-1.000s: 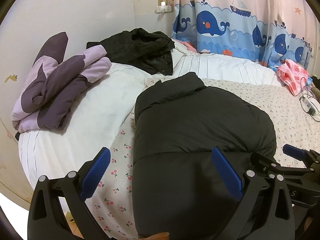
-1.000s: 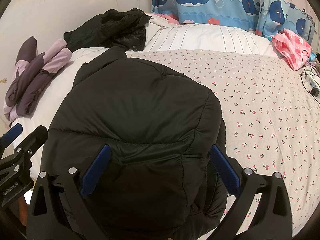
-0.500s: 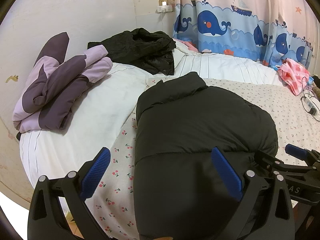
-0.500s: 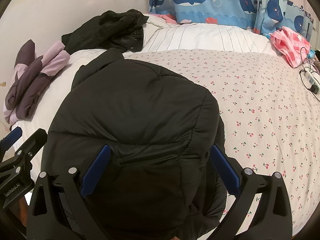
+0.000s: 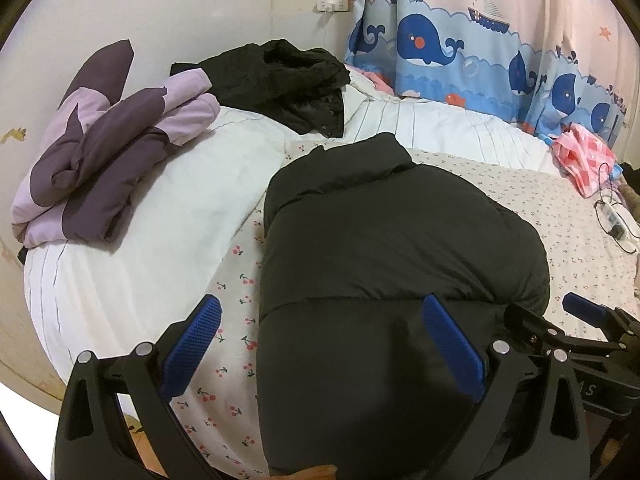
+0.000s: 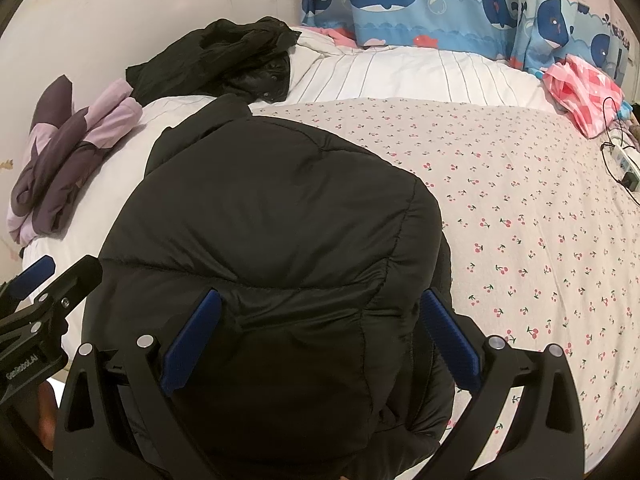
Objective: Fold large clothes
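The left gripper [image 5: 320, 344] hangs low in its frame with its blue-padded jaws spread wide, nothing between them but the near end of the black quilted puffer jacket [image 5: 392, 264] lying below. The right gripper [image 6: 320, 340] also has its jaws wide apart over the same jacket [image 6: 272, 240], which fills the lower centre of that view, folded into a bulky block with its collar toward the upper left. The jacket rests on a cherry-print bed sheet [image 6: 520, 208]. In the right view's lower left corner the other gripper's body carries white lettering that seems to read "GenRobot.AI". Farther out, a white striped duvet [image 5: 168, 216] holds a folded purple and lilac jacket [image 5: 104, 152] at the left and a crumpled black garment [image 5: 288, 80] at the upper centre. A pink checked cloth [image 6: 584, 88] and a white power strip [image 6: 624, 160] with black cable lie at the right edge. A whale-print blue curtain [image 5: 460, 52] hangs at the upper right.
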Action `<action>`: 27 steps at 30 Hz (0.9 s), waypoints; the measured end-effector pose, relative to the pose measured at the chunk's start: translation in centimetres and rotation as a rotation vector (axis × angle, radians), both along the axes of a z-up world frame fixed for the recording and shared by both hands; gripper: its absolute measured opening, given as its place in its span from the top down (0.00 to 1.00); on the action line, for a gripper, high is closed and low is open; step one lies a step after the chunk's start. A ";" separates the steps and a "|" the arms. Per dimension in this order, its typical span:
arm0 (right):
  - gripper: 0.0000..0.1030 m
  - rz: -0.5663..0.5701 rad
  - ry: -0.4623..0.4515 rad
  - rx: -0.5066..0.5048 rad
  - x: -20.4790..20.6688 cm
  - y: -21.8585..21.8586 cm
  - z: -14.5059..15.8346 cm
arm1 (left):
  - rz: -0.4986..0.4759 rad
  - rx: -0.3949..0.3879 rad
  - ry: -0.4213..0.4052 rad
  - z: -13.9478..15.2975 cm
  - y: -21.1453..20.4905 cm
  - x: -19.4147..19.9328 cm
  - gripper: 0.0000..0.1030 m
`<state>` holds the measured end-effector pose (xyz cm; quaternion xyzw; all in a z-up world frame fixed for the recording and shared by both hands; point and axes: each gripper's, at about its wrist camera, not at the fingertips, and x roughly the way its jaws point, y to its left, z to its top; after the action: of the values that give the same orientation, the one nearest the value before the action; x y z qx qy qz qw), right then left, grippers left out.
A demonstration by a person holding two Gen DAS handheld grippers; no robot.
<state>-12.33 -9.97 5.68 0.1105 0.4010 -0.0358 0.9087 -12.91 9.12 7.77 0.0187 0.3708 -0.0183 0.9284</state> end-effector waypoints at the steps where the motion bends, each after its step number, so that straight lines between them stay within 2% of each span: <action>1: 0.07 0.001 0.000 -0.001 0.0 0.1 0.0 | 0.002 0.007 -0.002 0.0 0.0 0.0 0.06; 27: 0.07 0.006 0.004 -0.004 0.2 0.5 -0.2 | 0.004 0.037 0.011 -0.1 -0.4 0.7 0.06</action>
<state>-12.14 -9.52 5.52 0.1072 0.4031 -0.0341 0.9082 -12.21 8.69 7.65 0.0350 0.3761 -0.0097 0.9259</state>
